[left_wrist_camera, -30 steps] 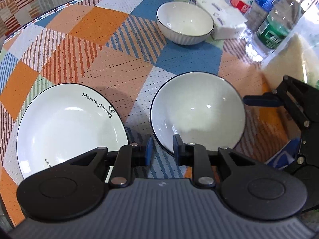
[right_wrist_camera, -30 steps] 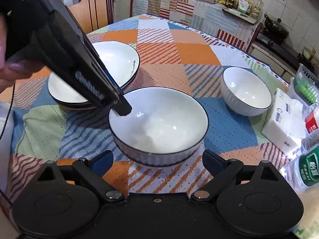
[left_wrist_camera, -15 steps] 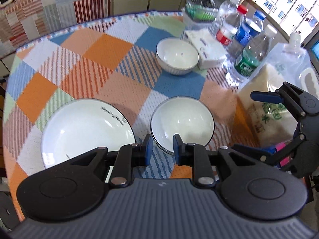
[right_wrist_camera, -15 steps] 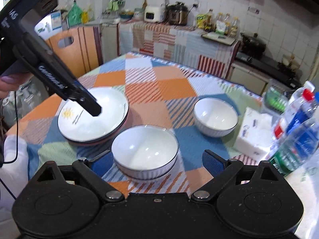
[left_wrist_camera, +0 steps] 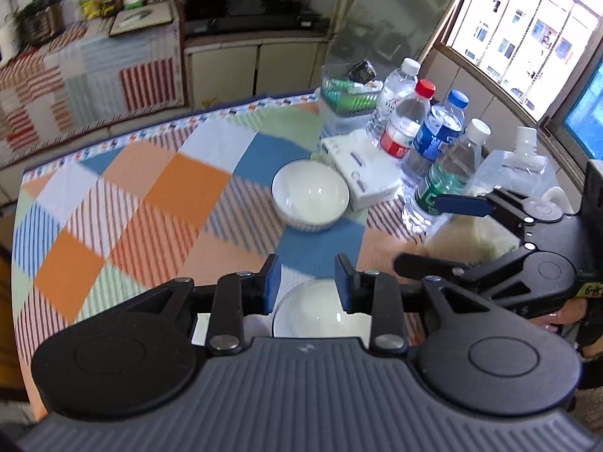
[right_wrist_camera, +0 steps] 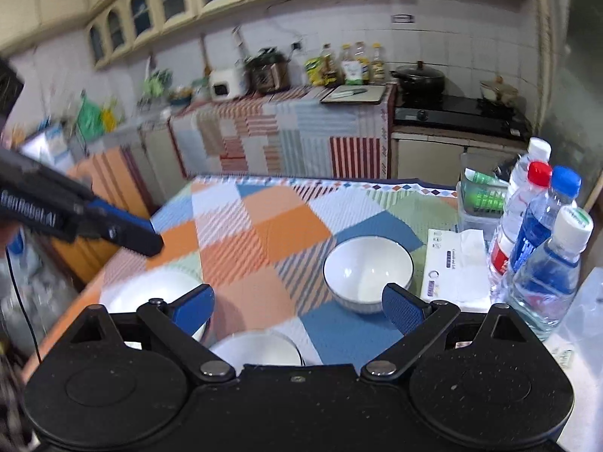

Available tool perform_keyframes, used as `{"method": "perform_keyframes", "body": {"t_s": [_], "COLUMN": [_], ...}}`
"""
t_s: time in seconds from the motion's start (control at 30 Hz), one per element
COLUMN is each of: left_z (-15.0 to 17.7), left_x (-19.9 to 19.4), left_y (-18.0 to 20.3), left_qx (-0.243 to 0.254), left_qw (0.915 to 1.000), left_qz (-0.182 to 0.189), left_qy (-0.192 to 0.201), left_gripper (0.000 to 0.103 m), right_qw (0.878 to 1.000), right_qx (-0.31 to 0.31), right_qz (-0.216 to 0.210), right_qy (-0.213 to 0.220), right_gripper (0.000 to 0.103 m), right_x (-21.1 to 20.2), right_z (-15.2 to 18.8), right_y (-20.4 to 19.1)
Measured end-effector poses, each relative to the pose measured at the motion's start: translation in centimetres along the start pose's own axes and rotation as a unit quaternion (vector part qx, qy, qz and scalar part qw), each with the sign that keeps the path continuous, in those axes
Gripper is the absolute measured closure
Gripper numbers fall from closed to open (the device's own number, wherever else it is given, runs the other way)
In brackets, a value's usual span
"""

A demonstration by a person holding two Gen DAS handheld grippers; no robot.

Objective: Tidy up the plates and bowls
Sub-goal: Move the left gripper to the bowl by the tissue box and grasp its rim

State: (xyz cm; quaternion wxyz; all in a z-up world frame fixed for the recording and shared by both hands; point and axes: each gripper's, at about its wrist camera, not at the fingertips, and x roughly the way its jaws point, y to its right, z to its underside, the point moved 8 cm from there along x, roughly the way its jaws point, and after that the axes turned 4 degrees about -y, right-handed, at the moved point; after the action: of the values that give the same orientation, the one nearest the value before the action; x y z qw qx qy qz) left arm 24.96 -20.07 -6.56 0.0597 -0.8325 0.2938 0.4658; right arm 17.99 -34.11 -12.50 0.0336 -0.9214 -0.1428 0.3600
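A small white bowl (left_wrist_camera: 309, 196) with a dark rim stands on the checked tablecloth beside a tissue pack; it also shows in the right wrist view (right_wrist_camera: 367, 273). A larger white bowl (left_wrist_camera: 320, 314) sits just below my left gripper (left_wrist_camera: 307, 282), whose jaws stand a little apart and empty; this bowl also shows in the right wrist view (right_wrist_camera: 260, 350). The white plate (right_wrist_camera: 150, 295) lies at the left, partly hidden. My right gripper (right_wrist_camera: 297, 303) is wide open and empty, high above the table.
Several water bottles (left_wrist_camera: 433, 139) and a tissue pack (left_wrist_camera: 361, 173) stand at the table's right side, with a clear container (left_wrist_camera: 345, 101) behind. A clear pouch (left_wrist_camera: 516, 169) lies near the right gripper. Kitchen counters and a stove are beyond the table.
Both grippers have lifted up and back from the table, so the dishes look smaller and lower. The left gripper's jaws have opened a little. The dishes have not moved.
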Motion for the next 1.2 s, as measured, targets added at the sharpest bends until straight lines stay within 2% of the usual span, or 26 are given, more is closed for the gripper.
{"method": "perform_keyframes", "body": {"t_s": [0.07,0.13,0.3,0.33,0.37,0.4,0.5,0.63,0.73,0.87,0.93,1.0,1.07,1.1,1.17,1.2], "left_z": [-1.1,-1.9,-2.6,-2.7,-2.6,-2.6,-3.0,-3.6,-3.8,-3.0,-2.5,-2.2,-2.0,-2.0,-2.0,-1.9], "left_x": [1.3,3.0,8.4,9.5,10.6,11.5,13.9,16.8,18.8,20.8,21.9,22.8,23.3,23.5,23.7,23.8], "left_y": [-0.1,-0.5,-2.2,-2.7,-3.0,-3.2,-3.9,-4.7,-4.6,-4.3,-4.2,-4.3,-4.2,-4.0,-3.7,-3.6], "left_qx": [0.000,-0.011,-0.044,-0.051,-0.053,-0.050,-0.046,-0.072,-0.074,-0.095,-0.107,-0.116,-0.115,-0.111,-0.107,-0.108], "left_qw": [1.0000,0.9999,0.9989,0.9984,0.9981,0.9978,0.9963,0.9956,0.9959,0.9942,0.9932,0.9918,0.9921,0.9925,0.9934,0.9934], "left_qz": [-0.002,-0.004,-0.016,-0.022,-0.030,-0.040,-0.072,-0.058,-0.049,-0.050,-0.043,-0.048,-0.046,-0.044,-0.031,-0.026], "left_qy": [0.008,0.010,-0.010,-0.013,-0.013,-0.012,-0.005,-0.014,-0.019,-0.008,-0.015,-0.022,-0.023,-0.024,-0.025,-0.027], "left_gripper": [0.062,0.058,0.052,0.051,0.051,0.051,0.051,0.051,0.051,0.051,0.051,0.053,0.055,0.059,0.069,0.077], "right_qw": [0.998,0.996,0.992,0.991,0.991,0.990,0.985,0.980,0.976,0.965,0.960,0.957,0.954,0.952,0.950,0.950], "right_qx": [0.051,0.083,0.119,0.127,0.130,0.132,0.151,0.176,0.197,0.238,0.258,0.268,0.279,0.285,0.296,0.299], "right_qz": [-0.001,0.001,0.033,0.037,0.038,0.048,0.081,0.091,0.089,0.100,0.098,0.092,0.088,0.083,0.064,0.056], "right_qy": [0.023,0.016,0.009,0.003,-0.001,-0.001,-0.011,-0.023,-0.027,-0.052,-0.057,-0.061,-0.065,-0.069,-0.075,-0.078], "right_gripper": [0.005,0.008,0.013,0.018,0.028,0.032,0.034,0.036,0.036,0.036,0.041,0.044,0.052,0.054,0.069,0.072], "right_x": [1.3,3.2,7.7,8.4,9.3,10.0,12.5,14.8,15.9,17.4,17.8,18.3,18.6,18.7,19.0,19.2], "right_z": [-0.2,0.1,0.8,1.0,1.1,1.4,2.4,3.4,3.7,4.0,4.2,4.3,4.5,4.5,4.6,4.7], "right_y": [1.1,2.0,4.8,5.4,5.9,6.3,7.8,9.2,10.0,10.9,11.3,11.7,12.1,12.2,12.2,12.1]}}
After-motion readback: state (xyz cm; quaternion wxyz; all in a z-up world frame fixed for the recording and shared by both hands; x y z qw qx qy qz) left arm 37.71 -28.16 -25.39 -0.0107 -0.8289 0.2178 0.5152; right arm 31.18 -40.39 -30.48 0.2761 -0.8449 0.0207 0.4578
